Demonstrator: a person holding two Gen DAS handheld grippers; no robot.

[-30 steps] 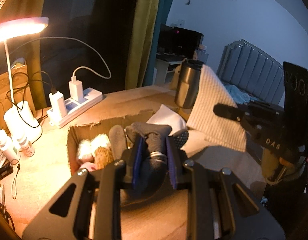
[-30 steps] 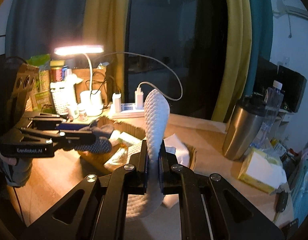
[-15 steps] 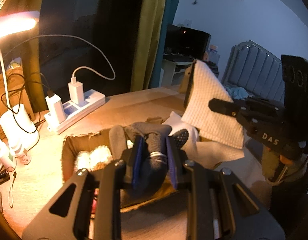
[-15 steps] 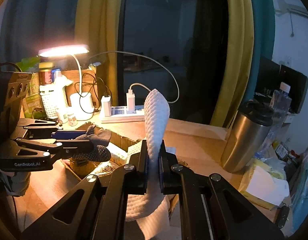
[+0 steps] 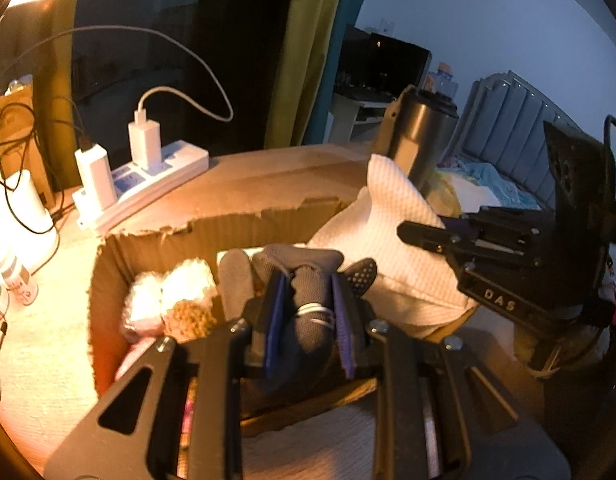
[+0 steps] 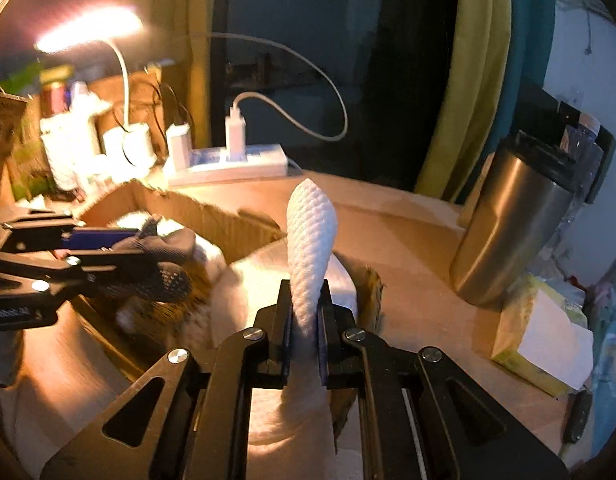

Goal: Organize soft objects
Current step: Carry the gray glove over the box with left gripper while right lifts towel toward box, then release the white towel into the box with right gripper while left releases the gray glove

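The left gripper (image 5: 305,312) is clenching a dark grey knitted sock (image 5: 308,280) over the torn brown cardboard box (image 5: 227,228); the right gripper (image 6: 303,320) is pinching a white waffle-textured cloth (image 6: 310,232) draped onto the box's edge.

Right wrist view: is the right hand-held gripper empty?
No, the right hand-held gripper is clamped on a white waffle-textured cloth that sticks up between its jaws.

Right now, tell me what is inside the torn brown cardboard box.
Torn brown cardboard box: fluffy white and tan plush pieces and something pink beside them. The dark knitted sock and white waffle cloth cover the rest.
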